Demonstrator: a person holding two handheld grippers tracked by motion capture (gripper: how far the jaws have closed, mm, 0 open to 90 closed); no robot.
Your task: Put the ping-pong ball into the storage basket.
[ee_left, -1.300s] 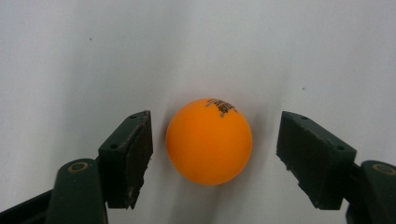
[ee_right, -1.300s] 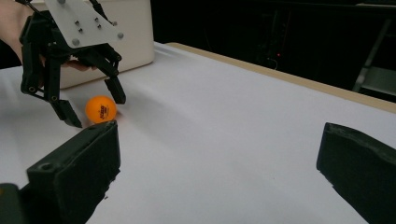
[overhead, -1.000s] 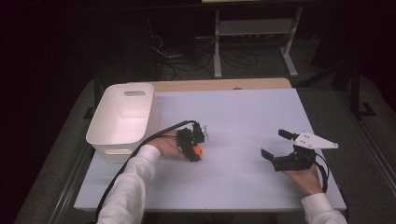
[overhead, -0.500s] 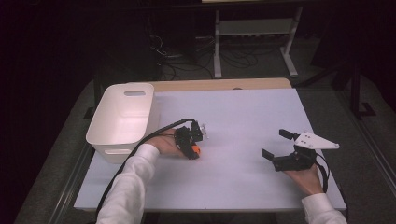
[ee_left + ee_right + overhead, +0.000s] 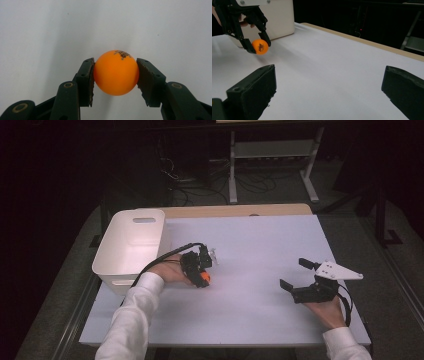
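Orange ball (image 5: 116, 73) pinched between the left gripper (image 5: 115, 75) pads, just off the table — lift gently, steady squeeze, towards the white bin (image 5: 131, 245). Right gripper (image 5: 329, 92) gapes wide — empty.

The bin (image 5: 131, 245) sits at my worktop's (image 5: 260, 245) far left; my left tool (image 5: 202, 279) holds the ball (image 5: 204, 279) just right of it; my right tool (image 5: 295, 280) hovers well apart, rightward.
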